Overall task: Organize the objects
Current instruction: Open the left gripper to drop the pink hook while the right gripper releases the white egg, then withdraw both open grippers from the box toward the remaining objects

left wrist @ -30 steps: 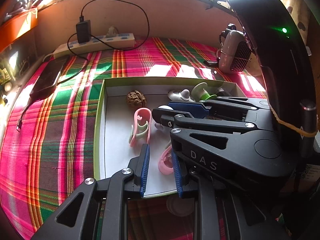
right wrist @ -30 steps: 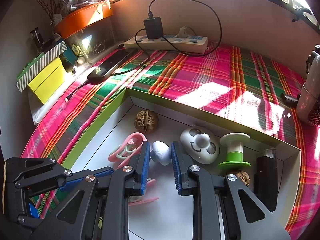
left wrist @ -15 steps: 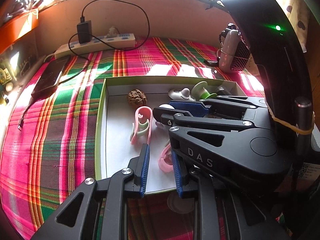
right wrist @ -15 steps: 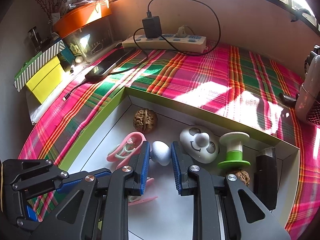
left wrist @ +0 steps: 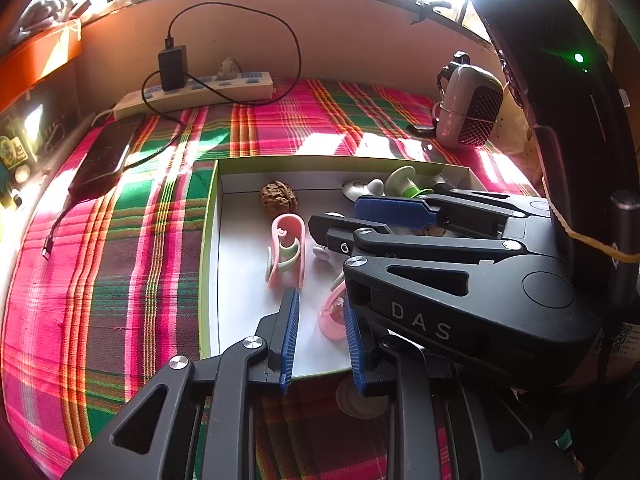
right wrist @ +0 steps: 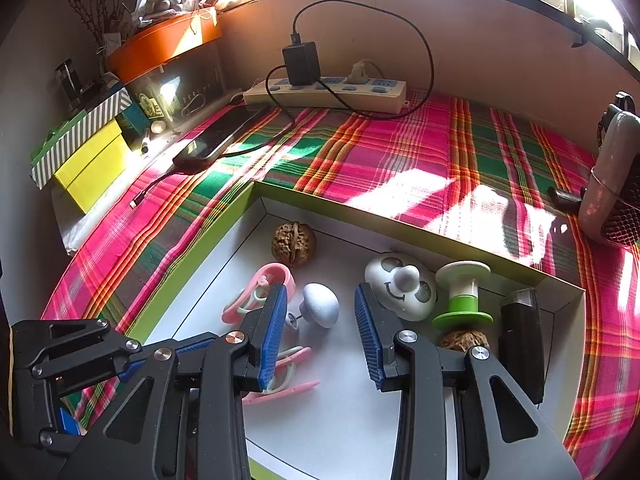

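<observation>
Shallow cardboard box [right wrist: 224,236], lime-green outside, matte white inside, sits on a surface draped in woven plaid cloth [right wrist: 400,152] of pink, green and orange.

Contents, right wrist view:
- Small white mushroom-shaped knob [right wrist: 320,305], smooth rounded cap, lying on the box floor.
- White oval piece with a smiling face and raised nose [right wrist: 400,286], glossy, near the far wall.
- Green-and-white spool [right wrist: 462,294], upright, flat discs at top and base.
- Wrinkled brown walnut [right wrist: 294,239] in the far left corner; a second walnut [right wrist: 464,339] just in front of the spool.
- Dark rectangular block [right wrist: 520,344] against the right wall.
- Two pink curved plastic clips with pale green inserts: one [right wrist: 256,294] left of the knob, one [right wrist: 284,376] nearer, partly under the left-hand finger.

Right gripper [right wrist: 320,338]: black frame, ribbed blue pads, jaws opening. The knob lies just beyond the fingertips, in line with the gap; pads are clear of it.

Left gripper [left wrist: 318,334]: jaws drawn narrow, nothing gripped, hovering over the box's near edge. A pink clip [left wrist: 332,312] lies on the floor just beyond its tips, close to the right-hand pad.

Behind the box: white power strip [right wrist: 326,94] with black charger, dark phone [right wrist: 224,136] on a cable.
</observation>
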